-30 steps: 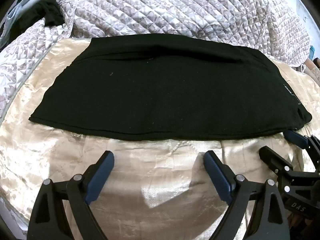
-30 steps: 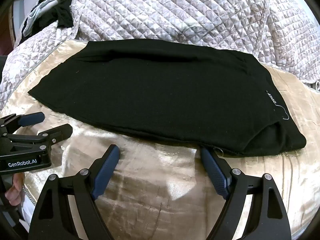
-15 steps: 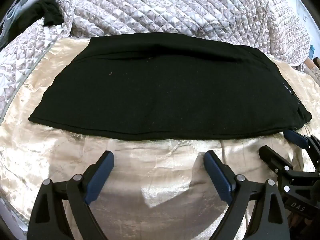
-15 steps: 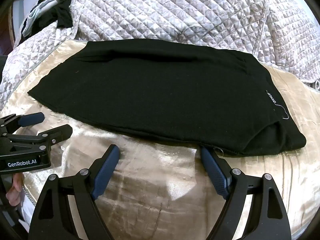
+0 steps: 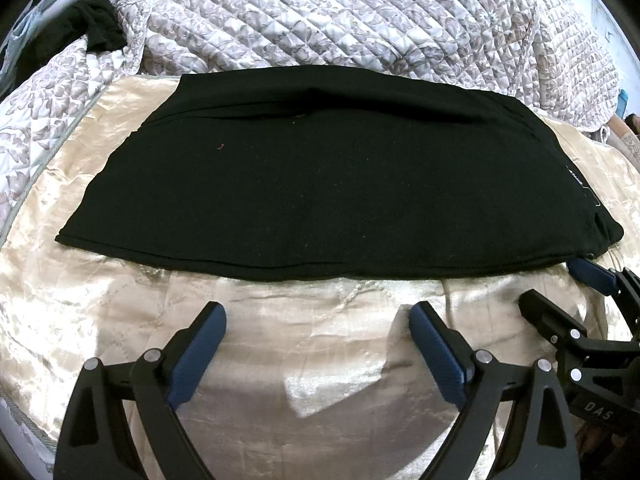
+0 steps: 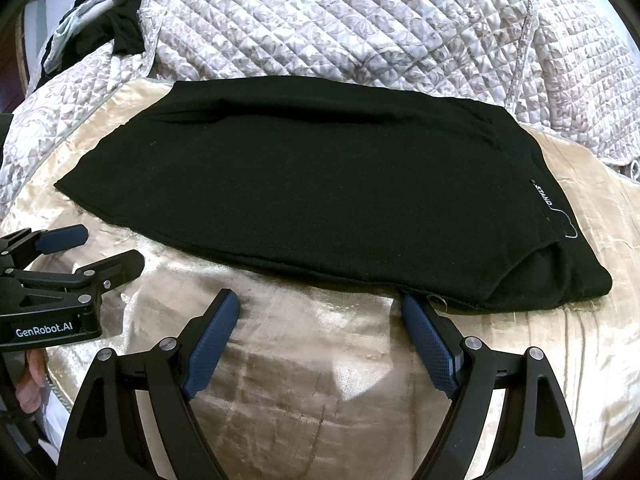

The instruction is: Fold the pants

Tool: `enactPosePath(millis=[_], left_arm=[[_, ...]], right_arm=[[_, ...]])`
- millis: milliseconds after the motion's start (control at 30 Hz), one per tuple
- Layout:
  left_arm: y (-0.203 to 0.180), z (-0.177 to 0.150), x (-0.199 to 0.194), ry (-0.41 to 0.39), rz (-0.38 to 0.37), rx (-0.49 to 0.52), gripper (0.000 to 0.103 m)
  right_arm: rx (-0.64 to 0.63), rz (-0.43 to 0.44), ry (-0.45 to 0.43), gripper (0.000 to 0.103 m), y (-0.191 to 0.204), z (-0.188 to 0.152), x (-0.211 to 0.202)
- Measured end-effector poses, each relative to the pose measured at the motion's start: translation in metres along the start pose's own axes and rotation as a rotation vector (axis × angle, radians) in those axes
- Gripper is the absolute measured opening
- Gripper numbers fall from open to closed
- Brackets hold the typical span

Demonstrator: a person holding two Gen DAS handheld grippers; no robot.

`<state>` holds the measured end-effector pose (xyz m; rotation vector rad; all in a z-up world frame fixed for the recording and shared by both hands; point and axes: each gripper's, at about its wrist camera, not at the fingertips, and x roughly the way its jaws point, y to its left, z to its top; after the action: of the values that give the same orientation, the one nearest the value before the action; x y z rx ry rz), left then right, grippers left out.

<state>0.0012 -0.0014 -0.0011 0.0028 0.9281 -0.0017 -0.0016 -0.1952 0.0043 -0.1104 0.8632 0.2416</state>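
The black pants (image 5: pixel 332 188) lie flat, folded into a wide slab, on a shiny beige satin cover (image 5: pixel 320 344); they also show in the right wrist view (image 6: pixel 320 188), with a small white label (image 6: pixel 544 196) near their right end. My left gripper (image 5: pixel 318 312) is open and empty, just short of the pants' near edge. My right gripper (image 6: pixel 318 300) is open and empty, its right fingertip (image 6: pixel 412 304) at the pants' near hem. Each gripper shows in the other's view: the right one (image 5: pixel 560 288) and the left one (image 6: pixel 96 248), both open.
A quilted floral bedspread (image 5: pixel 360 20) is bunched up behind the pants. Dark clothing (image 5: pixel 96 28) lies at the far left corner. The satin cover (image 6: pixel 320 360) extends toward me in front of the pants.
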Motion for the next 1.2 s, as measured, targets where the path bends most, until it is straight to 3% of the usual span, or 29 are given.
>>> enactPosePath(millis=[1200], left_arm=[[0.0005, -0.0011, -0.0002, -0.002, -0.009, 0.003, 0.096]], right_arm=[[0.0, -0.003, 0.002, 0.084, 0.0004, -0.0001, 0.0008]])
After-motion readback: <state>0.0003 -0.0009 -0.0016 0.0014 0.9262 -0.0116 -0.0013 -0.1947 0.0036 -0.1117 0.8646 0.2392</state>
